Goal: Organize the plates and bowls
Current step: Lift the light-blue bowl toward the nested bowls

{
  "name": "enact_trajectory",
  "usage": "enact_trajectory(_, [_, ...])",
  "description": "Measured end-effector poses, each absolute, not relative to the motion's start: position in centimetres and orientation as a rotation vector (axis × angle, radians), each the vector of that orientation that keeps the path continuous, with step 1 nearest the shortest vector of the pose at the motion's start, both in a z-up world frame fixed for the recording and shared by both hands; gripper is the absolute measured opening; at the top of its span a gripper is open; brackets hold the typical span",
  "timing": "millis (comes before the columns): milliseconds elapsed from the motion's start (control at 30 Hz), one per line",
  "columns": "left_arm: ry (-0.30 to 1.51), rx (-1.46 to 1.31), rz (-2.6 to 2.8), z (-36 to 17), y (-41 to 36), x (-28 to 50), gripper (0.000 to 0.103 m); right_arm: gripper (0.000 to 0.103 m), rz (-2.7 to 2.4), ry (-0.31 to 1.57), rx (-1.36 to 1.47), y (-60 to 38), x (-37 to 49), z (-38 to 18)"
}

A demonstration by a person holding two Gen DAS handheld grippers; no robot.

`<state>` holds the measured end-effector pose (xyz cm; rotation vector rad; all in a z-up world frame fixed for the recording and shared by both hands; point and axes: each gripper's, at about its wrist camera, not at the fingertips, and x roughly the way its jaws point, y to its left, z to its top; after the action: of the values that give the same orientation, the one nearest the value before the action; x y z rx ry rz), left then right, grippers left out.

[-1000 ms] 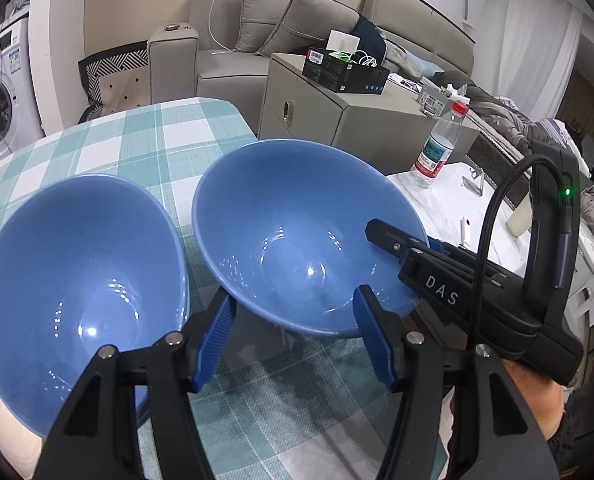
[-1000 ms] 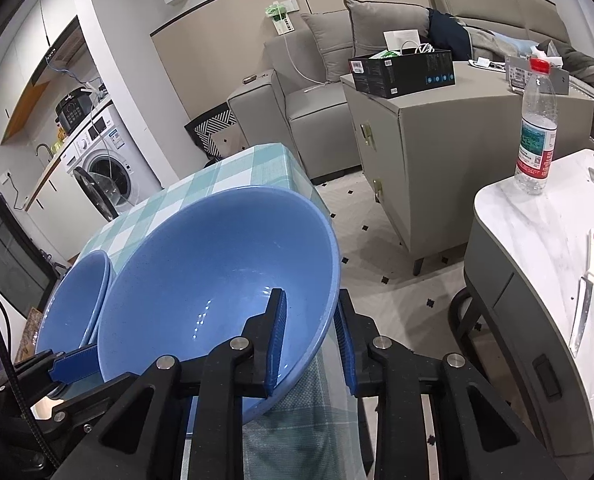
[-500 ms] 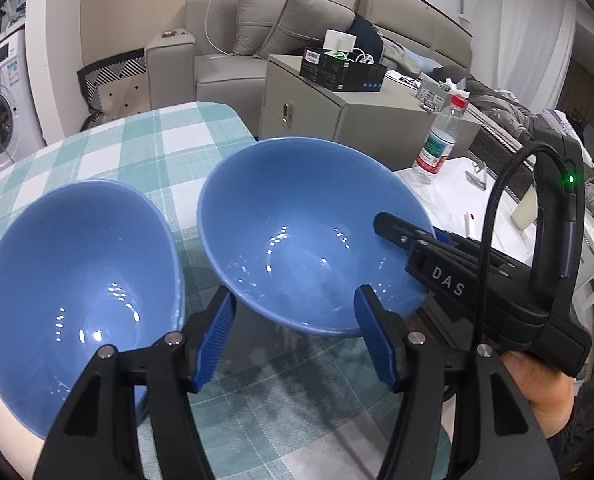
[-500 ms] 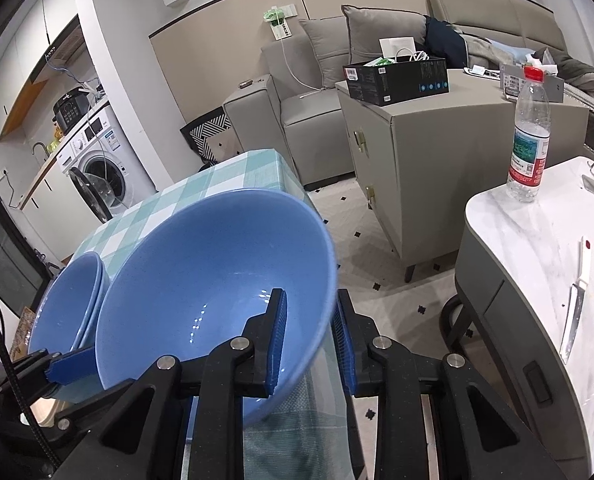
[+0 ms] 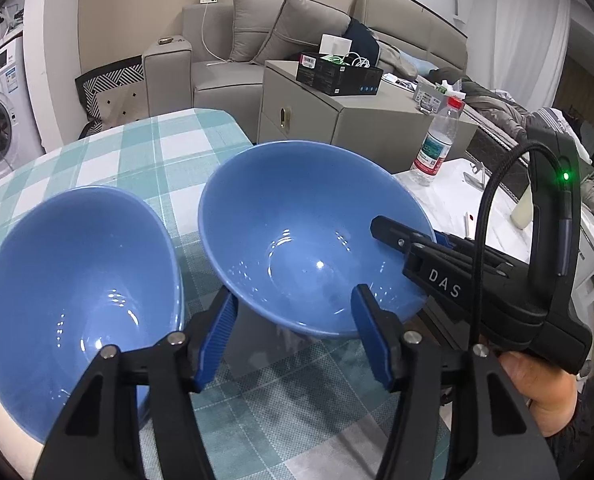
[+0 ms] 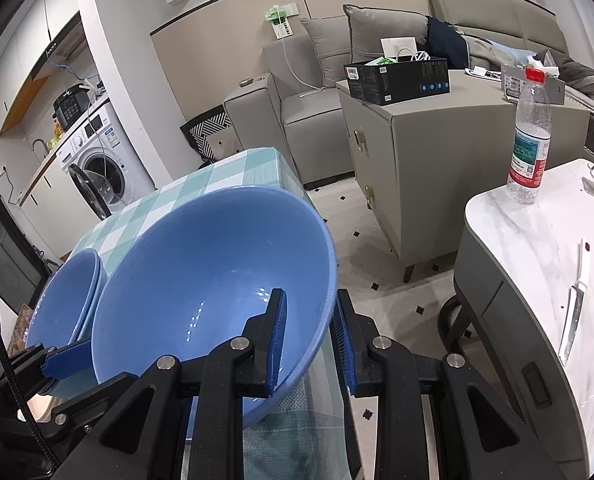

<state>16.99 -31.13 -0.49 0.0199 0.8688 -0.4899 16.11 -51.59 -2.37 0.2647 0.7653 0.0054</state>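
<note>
Nearest the lens in the right wrist view, the right gripper point(image 6: 307, 334) is clenched on the rim of a large blue bowl point(image 6: 217, 292), one blue finger inside the wall and the other outside, and the bowl is held tilted above the near edge of the checked table point(image 6: 233, 176). In the left wrist view the left gripper point(image 5: 293, 332) sits at lower centre with its fingers point(image 5: 217, 334) released and spread on nothing; its jaws have just been closing a little, with only tablecloth and the held bowl's underside showing between them. Just left of it, at lower left, rests the second blue bowl point(image 5: 77, 304); the right wrist view shows a doubled rim there, so I judge it may already be a nested pair, though that is not certain. The work looks partway done: the held bowl is not yet stacked on the others, and no plates are in view, so any plate sorting cannot be judged. For writing, the right tool's body carries the white letters "DAS" at middle right of the left wrist view. Farther off, a water bottle point(image 6: 528, 136) on the marble counter has a label too small to read, as does the black box point(image 6: 397, 76) on the grey cabinet.
</note>
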Motion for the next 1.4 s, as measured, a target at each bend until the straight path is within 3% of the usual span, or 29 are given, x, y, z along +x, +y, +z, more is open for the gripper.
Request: enact_trajectory(1400, [0.765, 0.063, -0.49, 3.4, -29.8, 15.5, 0.053, 0.023, 0.004, 0.676, 0.199, -49.6, 13.4, 2.5])
